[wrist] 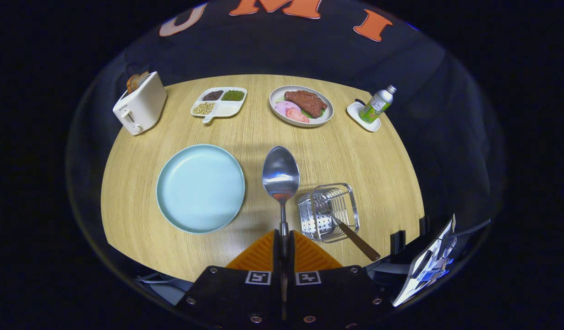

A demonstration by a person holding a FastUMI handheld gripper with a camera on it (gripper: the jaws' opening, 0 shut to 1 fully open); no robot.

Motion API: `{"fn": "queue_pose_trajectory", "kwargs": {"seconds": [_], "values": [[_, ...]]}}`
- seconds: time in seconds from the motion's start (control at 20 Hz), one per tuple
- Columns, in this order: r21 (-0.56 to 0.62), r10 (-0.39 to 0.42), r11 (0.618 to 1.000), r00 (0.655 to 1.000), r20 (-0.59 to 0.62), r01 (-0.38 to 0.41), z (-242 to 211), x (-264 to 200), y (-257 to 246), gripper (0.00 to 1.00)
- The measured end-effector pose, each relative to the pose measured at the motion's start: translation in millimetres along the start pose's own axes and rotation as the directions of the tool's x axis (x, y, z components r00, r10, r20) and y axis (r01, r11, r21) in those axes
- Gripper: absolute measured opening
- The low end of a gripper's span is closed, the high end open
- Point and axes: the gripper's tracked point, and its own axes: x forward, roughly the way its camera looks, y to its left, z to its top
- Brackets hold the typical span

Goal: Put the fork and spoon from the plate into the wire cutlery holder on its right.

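- Far ahead and to the left of my fingers I log a white two-slot toaster (140,109) with browned bread slices in it, at the rim of the round light-wood table (355,151).
- Beyond and left of the fingers: a white divided ceramic dish (219,101) holding dark, green and pale beans.
- Just ahead and left of the fingers: a round pale-blue plate (200,188), nothing lying on it.
- My gripper (284,238) is pressed together on the thin handle of a polished steel spoon (281,176); both fingers pinch it, the bowl pointing straight ahead above the table, between plate and holder.
- Far beyond the spoon: a pale round plate of brown meat and pink slices (301,106).
- Just ahead and right of the fingers: a square silver wire cutlery holder (328,212), with a wooden-handled fork (353,236) in it, handle sticking out toward me.
- Far ahead to the right: a green bottle with a silver cap (376,105) on a small white tray (362,116).
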Motion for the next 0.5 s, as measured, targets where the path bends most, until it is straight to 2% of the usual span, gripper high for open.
{"fn": "queue_pose_trajectory", "kwargs": {"seconds": [0.5], "values": [[-0.002, 0.006, 1.000, 0.989, -0.145, -0.007, -35.1, 13.9, -47.1, 0.05]]}}
